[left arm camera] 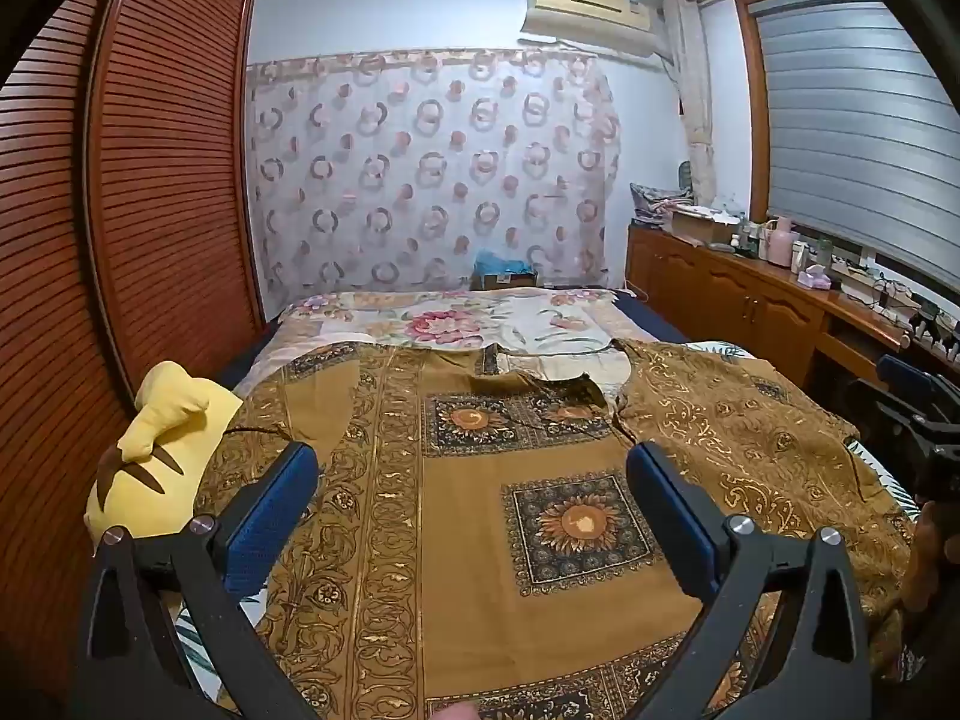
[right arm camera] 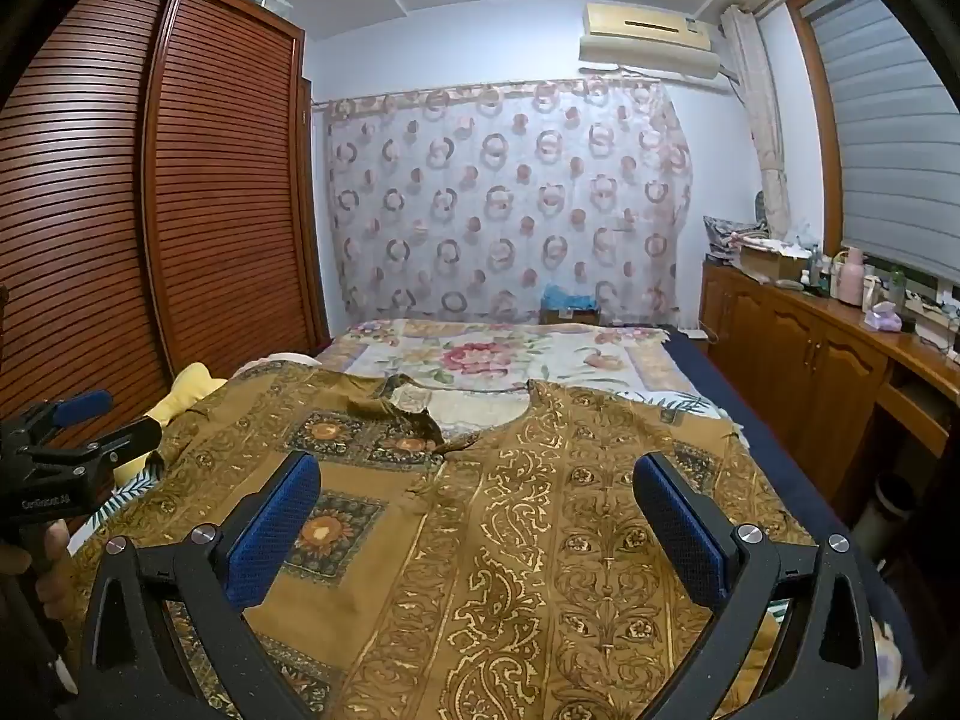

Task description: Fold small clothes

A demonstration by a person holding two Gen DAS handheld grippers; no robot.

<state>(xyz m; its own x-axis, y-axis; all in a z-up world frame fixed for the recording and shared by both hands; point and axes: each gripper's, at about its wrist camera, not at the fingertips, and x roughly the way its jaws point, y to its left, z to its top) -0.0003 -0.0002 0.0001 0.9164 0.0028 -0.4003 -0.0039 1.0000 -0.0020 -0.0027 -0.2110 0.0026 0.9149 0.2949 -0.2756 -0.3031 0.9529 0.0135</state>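
1. Bedroom: one louvred wardrobe (right arm camera: 150, 192), one ringed curtain (right arm camera: 504, 198), one wall air conditioner (right arm camera: 648, 36).
2. One bed (right arm camera: 510, 354), floral sheet.
3. One brown patterned garment (left arm camera: 480, 510) spread flat on the bed; one yellow pillow (left arm camera: 162, 456) beside it.
4. Two claws: left claw (left arm camera: 474, 474) and right claw (right arm camera: 477, 483), both spread, gripping nothing.

1. The left gripper (left arm camera: 474, 468) hangs over the bed with its blue-padded fingers (left arm camera: 270, 516) spread wide apart, nothing between them.
2. Below it a brown patterned garment (left arm camera: 480, 510) lies spread flat, neckline toward the far end, its front partly turned over near the collar.
3. The garment rests on a floral bedspread (left arm camera: 480, 318).
4. A yellow cushion (left arm camera: 162, 450) sits at the garment's left edge, beside the slatted wooden wardrobe (left arm camera: 150, 180).
5. The right gripper (left arm camera: 918, 420) shows at the right border; its fingers cannot be made out.
6. A circle-print curtain (left arm camera: 432, 168) covers the far wall.
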